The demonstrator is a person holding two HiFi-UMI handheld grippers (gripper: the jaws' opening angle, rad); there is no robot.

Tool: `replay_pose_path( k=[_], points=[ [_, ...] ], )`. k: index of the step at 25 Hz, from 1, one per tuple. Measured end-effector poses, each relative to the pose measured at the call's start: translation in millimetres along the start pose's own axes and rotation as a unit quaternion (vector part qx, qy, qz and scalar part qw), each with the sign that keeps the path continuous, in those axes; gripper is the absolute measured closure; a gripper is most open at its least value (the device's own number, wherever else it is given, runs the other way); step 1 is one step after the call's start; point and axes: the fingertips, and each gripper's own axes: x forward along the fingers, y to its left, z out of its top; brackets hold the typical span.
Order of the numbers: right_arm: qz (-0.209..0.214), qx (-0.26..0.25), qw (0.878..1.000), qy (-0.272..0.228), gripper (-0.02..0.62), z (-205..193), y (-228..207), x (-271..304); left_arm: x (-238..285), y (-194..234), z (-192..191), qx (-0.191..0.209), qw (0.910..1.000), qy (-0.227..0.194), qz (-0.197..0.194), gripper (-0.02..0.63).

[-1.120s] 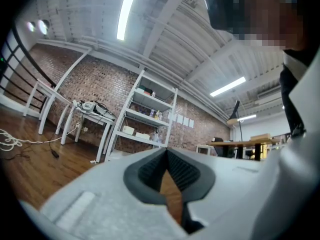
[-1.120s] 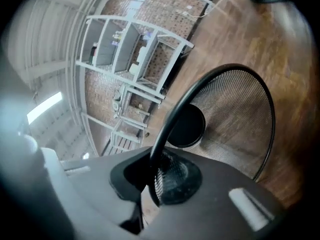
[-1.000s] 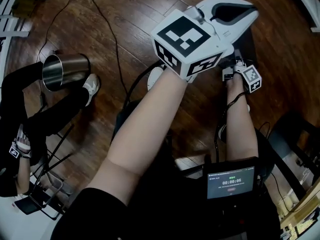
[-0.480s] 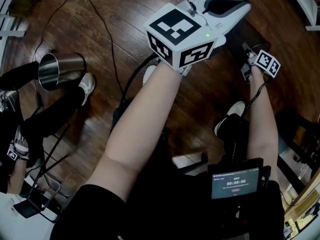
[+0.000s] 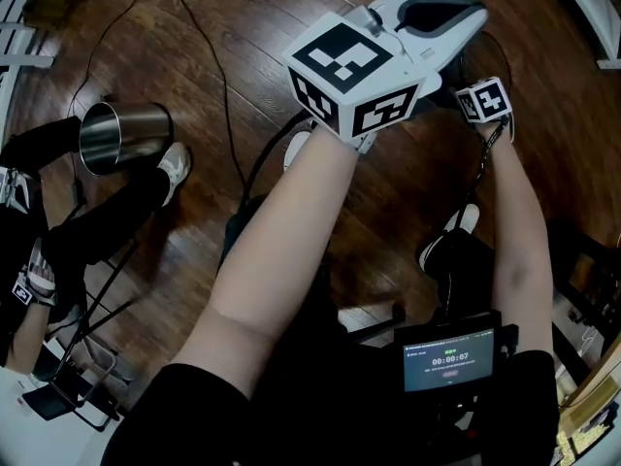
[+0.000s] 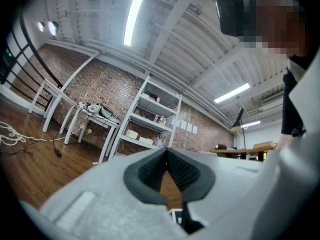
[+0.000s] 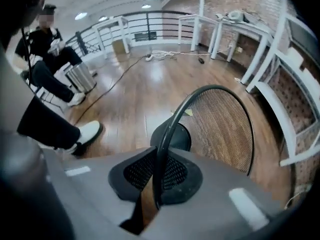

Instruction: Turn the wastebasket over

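The wastebasket (image 7: pixel 220 129) is black wire mesh with a round dark base, tipped on its side just above the wooden floor. Its thin black rim (image 7: pixel 165 134) runs between the pads of my right gripper (image 7: pixel 155 176), which points steeply down; the jaws are opening slightly but still pinch the rim. In the head view only the right gripper's marker cube (image 5: pixel 483 100) shows, behind my left gripper (image 5: pixel 480 16). The left gripper (image 6: pixel 166 151) is held high and roughly level, shut, with nothing between its pads.
A shiny metal bin (image 5: pixel 121 134) stands by a seated person's legs (image 5: pixel 97 226) at the left; it also shows in the right gripper view (image 7: pixel 81 77). Cables (image 5: pixel 209 56) cross the floor. White tables (image 7: pixel 220 29) stand against the brick wall. A small screen (image 5: pixel 448 357) sits near my right elbow.
The right gripper swung out to the right, then came back in beside the left gripper, and its marker cube rolled round. The left gripper barely shifted.
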Motion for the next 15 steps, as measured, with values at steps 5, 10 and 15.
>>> replay_pose_path(
  k=[5, 10, 15],
  points=[
    [-0.057, -0.196, 0.977, 0.068, 0.577, 15.2, 14.9, 9.1, -1.7, 1.9, 3.6, 0.002, 1.0000, -0.002, 0.003, 0.604],
    [-0.057, -0.266, 0.957, 0.103, 0.577, 5.8, 27.5, 18.1, -7.5, 4.2, 7.0, 0.001, 1.0000, -0.004, 0.007, 0.604],
    [-0.045, -0.259, 0.959, 0.104, 0.575, -3.8, 36.9, 27.2, -10.0, 5.5, 9.9, -0.002, 1.0000, -0.007, 0.006, 0.604]
  ],
)
